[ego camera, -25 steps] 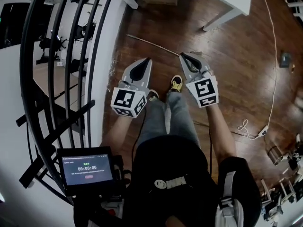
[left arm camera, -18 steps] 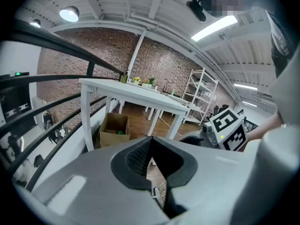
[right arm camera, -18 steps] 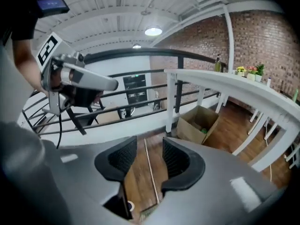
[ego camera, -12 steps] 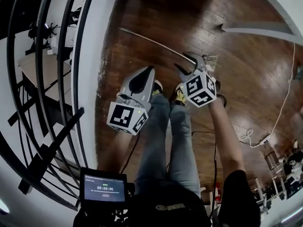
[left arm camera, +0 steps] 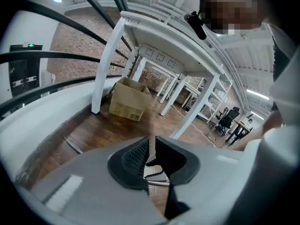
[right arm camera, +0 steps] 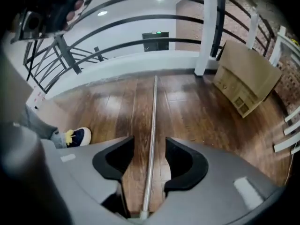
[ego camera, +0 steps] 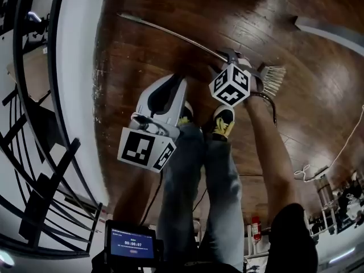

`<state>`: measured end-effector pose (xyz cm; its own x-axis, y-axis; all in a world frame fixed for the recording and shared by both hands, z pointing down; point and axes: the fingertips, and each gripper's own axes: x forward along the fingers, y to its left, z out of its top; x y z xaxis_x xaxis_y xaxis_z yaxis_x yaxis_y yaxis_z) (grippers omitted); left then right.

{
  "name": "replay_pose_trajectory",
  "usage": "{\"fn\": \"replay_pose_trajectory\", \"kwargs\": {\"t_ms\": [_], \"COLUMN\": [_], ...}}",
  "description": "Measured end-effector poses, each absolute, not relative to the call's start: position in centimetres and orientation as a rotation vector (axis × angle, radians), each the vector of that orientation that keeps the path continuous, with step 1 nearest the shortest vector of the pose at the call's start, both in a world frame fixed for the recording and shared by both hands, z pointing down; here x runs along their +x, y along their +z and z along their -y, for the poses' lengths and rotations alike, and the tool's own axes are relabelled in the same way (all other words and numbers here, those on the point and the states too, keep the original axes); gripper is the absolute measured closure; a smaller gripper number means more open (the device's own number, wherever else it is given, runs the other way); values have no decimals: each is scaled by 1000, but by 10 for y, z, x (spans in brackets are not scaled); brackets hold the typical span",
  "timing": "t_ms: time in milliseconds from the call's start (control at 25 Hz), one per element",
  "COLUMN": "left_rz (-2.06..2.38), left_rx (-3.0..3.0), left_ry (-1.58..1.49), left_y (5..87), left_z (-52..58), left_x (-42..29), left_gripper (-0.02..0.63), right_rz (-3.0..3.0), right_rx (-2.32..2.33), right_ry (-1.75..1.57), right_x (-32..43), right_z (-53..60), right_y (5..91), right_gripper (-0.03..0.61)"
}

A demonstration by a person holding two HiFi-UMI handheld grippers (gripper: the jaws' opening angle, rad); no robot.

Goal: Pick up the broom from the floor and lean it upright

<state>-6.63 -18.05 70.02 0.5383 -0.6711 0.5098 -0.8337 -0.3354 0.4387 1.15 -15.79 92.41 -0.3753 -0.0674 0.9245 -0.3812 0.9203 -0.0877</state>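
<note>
The broom lies flat on the dark wood floor, its thin metal handle (ego camera: 170, 36) running from upper left to the straw bristles (ego camera: 274, 79) at right. My right gripper (ego camera: 227, 54) points steeply down at the handle near the bristle end. Its jaws have just been opening and stand open on either side of the handle (right arm camera: 153, 111), without touching it. My left gripper (ego camera: 179, 79) hangs lower left of it, above the floor in front of the person's shoes. In the left gripper view, the left gripper (left arm camera: 151, 142) has just been opening to a narrow gap with nothing in it.
A black stair railing (ego camera: 34, 124) and white curved ledge run along the left. A white table leg (ego camera: 330, 30) lies at upper right, a cardboard box (right arm camera: 243, 83) stands beyond the handle's far end, and a white cable (ego camera: 341, 147) trails right. The person's shoes (ego camera: 224, 121) stand just behind the broom.
Both grippers have dropped toward the floor. The right one tipped downward, reached the broom handle and opened its jaws around it. The left one came down beside it.
</note>
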Motion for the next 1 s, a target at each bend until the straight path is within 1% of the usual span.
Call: {"fn": "replay_pose_trajectory", "kwargs": {"t_ms": [240,440,480,520,680,880,1000], "left_rz": [1257,1288,1295,1299,1300,1284,1272], "left_rx": [2027,1981,1974,1969,1956,1969,1975], "left_ry": [337,341,339,338,342,313,320], "left_y": [757,779,782,784,783,733,773], "left_z": [156,145,144,143,143,153,156], "left_x": [-83,-99,-101,-102,-102,-100,-97], "left_gripper": [552,552,552,552,552,552,552], "right_rz": [1863,1793,1788,1787,1792,1770,1768], "right_rx": [294,268,273,284,304,330,328], "right_ry": [403,443,434,426,420,415,412], "right_x": [17,19,19,19,20,22,18], "right_z": [148,139,139,140,142,148,142], "right_y": [1015,1057,1061,1064,1057,1002,1040], "right_gripper": [360,360,362,384,394,408,424]}}
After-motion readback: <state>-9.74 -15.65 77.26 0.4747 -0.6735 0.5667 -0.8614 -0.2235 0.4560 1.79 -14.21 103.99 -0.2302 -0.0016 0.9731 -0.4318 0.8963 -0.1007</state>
